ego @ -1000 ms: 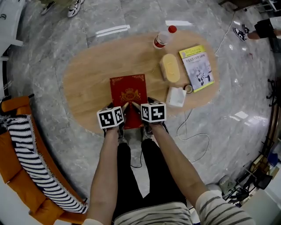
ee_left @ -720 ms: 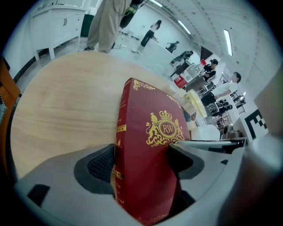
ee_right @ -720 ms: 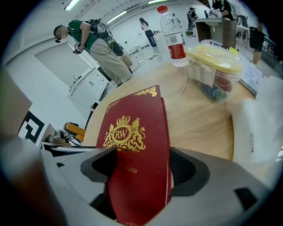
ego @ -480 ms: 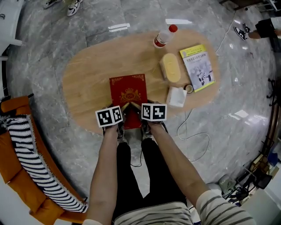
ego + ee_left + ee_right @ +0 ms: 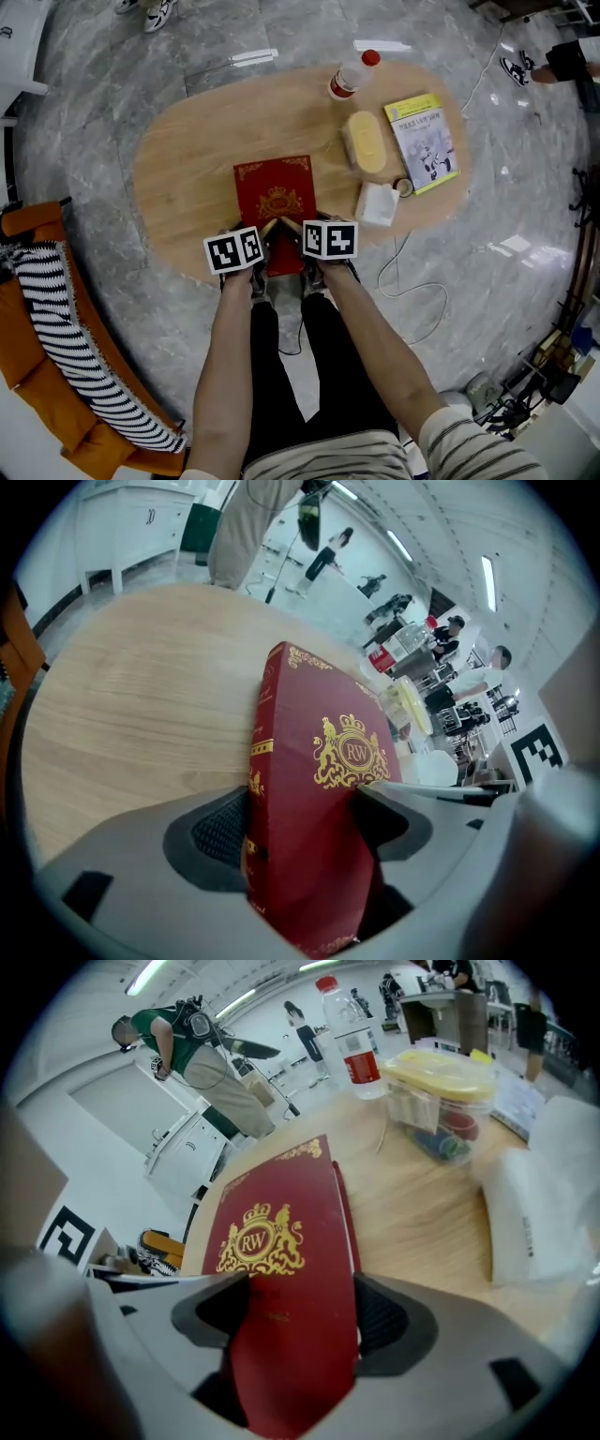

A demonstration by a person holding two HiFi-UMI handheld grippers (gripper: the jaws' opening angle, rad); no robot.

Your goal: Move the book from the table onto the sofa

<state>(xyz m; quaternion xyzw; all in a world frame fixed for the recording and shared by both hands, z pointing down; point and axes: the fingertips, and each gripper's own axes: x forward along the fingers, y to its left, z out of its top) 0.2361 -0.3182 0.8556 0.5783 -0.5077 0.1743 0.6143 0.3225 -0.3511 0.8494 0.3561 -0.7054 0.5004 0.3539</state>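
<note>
I have both grippers on the red book (image 5: 275, 202), which lies on the oval wooden table (image 5: 187, 178) near the edge closest to me, its gold-crested cover facing up. The left gripper (image 5: 260, 234) and the right gripper (image 5: 298, 232) sit side by side at the book's near end, marker cubes almost touching. In the left gripper view the jaws are clamped on the book, one pad against the spine side and the other pressed on the cover just below the crest. The right gripper view shows the same kind of grip: its jaws are closed on the book's near end, one on each face. I cannot tell whether that near end is lifted off the wood. Further back on the table, right of the book, I see a clear bottle (image 5: 349, 79) with a red cap, a yellow-lidded container (image 5: 364, 143), a yellow-covered book (image 5: 423, 142) and a white packet (image 5: 377, 205), all apart from the red book. The orange sofa (image 5: 37, 375) is well off to my left, with a black-and-white striped cloth (image 5: 66, 347) draped over it.
</note>
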